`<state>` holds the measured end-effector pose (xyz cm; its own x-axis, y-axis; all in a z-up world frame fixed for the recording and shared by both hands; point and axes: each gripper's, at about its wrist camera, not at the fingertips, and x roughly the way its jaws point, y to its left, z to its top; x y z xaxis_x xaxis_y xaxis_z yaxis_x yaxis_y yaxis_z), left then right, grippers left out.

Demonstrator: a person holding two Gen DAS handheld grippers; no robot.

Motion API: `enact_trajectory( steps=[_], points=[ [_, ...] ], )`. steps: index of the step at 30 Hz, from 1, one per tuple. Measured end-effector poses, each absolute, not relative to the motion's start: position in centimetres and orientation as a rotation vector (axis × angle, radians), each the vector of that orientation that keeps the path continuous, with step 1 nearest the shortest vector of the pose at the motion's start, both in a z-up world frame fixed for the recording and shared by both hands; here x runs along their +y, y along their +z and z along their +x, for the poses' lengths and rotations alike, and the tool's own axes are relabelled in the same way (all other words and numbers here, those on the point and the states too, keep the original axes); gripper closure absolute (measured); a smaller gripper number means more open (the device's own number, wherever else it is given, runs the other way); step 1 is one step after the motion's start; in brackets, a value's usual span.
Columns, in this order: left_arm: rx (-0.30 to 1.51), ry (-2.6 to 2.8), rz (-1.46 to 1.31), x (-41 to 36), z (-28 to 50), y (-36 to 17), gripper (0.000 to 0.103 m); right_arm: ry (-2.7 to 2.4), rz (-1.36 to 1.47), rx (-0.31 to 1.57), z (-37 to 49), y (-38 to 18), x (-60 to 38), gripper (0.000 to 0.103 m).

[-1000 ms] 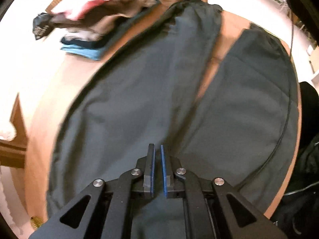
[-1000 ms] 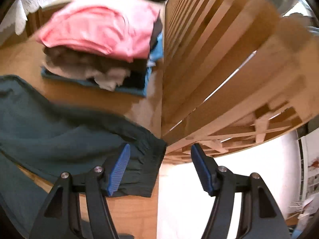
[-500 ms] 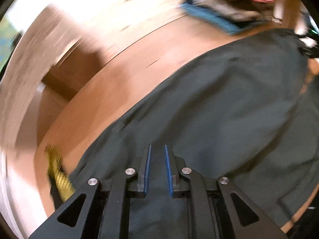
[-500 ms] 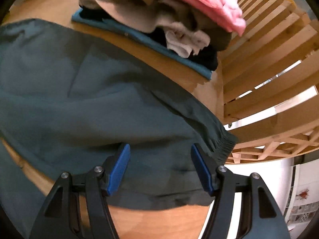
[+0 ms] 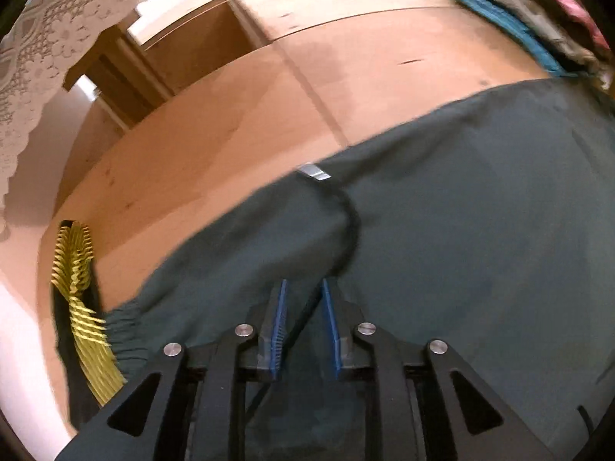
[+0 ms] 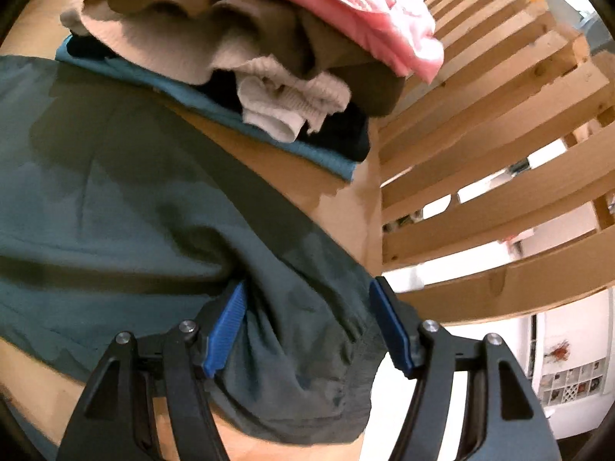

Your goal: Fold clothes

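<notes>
Dark green trousers (image 5: 480, 230) lie spread on a wooden table (image 5: 238, 123). My left gripper (image 5: 303, 282) hovers low over them near an elastic hem (image 5: 123, 330). Its jaws are opening, a narrow gap apart. A thin black cord (image 5: 351, 226) with a metal end (image 5: 315, 172) runs loose between the blue pads (image 5: 278, 326). In the right wrist view, the trousers' other gathered cuff (image 6: 303, 345) bulges between the wide-apart jaws of my right gripper (image 6: 309, 284), which is open around the cloth at the table's edge.
A pile of folded clothes (image 6: 246, 57) with a pink piece (image 6: 365, 7) on top stands just beyond the cuff. Wooden slats (image 6: 499, 115) rise to the right of it. A yellow comb-like object (image 5: 77, 299) lies at the table's left edge, and a lace cloth (image 5: 34, 77) hangs beyond.
The left gripper swept left along the trousers to the hem by the yellow object, and its jaws parted. The right gripper sank onto the cuff, which now lies between its jaws.
</notes>
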<state>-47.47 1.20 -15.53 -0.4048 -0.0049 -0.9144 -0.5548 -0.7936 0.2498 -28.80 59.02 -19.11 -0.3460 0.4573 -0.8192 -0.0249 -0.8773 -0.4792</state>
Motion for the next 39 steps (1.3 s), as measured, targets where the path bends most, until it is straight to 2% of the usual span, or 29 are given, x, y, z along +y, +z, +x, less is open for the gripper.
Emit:
enact_trajectory(
  steps=[4, 6, 8, 10, 14, 19, 22, 29, 32, 34, 35, 36, 38, 39],
  points=[
    [0.726, 2.326, -1.406, -3.5, -47.4, -11.4, 0.082, 2.377, -1.588, -0.445, -27.7, -16.1, 60.0, 0.039],
    [0.749, 2.328, -1.427, -5.9, -47.4, -10.0, 0.061, 2.414, -1.592, -0.418, -27.4, -14.7, 60.3, 0.039],
    [0.782, 2.339, -1.441, -7.2, -47.9, -9.3, 0.057, 2.429, -1.613, -0.383, -27.3, -14.2, 60.0, 0.039],
    [0.792, 2.355, -1.451, -8.3, -48.7, -8.8, 0.057, 2.435, -1.641, -0.344, -27.4, -14.1, 59.3, 0.039],
    [0.685, 2.364, -1.483, -10.3, -50.5, -9.2, 0.057, 2.449, -1.687, -0.364, -27.6, -14.9, 57.7, 0.039],
    [0.796, 2.298, -1.542, -9.4, -52.1, -13.0, 0.055, 2.425, -1.751, -0.482, -27.6, -16.1, 55.6, 0.039],
    [0.820, 2.288, -1.560, -9.6, -52.4, -14.9, 0.053, 2.433, -1.755, -0.492, -27.8, -16.7, 53.8, 0.039],
    [0.715, 2.308, -1.570, -11.1, -53.0, -16.4, 0.050, 2.412, -1.787, -0.500, -28.9, -16.6, 51.6, 0.039],
    [0.719, 2.330, -1.533, -11.0, -52.4, -16.4, 0.068, 2.412, -1.794, -0.493, -29.0, -16.4, 51.1, 0.039],
    [0.742, 2.357, -1.499, -10.9, -52.0, -16.3, 0.071, 2.417, -1.793, -0.493, -29.0, -16.2, 50.9, 0.039],
    [0.733, 2.374, -1.492, -11.0, -51.8, -16.2, 0.077, 2.421, -1.795, -0.495, -29.1, -16.0, 51.0, 0.039],
    [0.725, 2.393, -1.489, -11.2, -51.7, -16.1, 0.089, 2.425, -1.794, -0.499, -29.1, -15.8, 51.2, 0.039],
    [0.712, 2.415, -1.492, -11.5, -51.5, -16.0, 0.100, 2.429, -1.781, -0.519, -29.1, -15.1, 51.8, 0.039],
    [0.715, 2.414, -1.493, -11.6, -51.4, -16.0, 0.101, 2.431, -1.771, -0.530, -29.1, -14.5, 52.2, 0.039]
  ],
)
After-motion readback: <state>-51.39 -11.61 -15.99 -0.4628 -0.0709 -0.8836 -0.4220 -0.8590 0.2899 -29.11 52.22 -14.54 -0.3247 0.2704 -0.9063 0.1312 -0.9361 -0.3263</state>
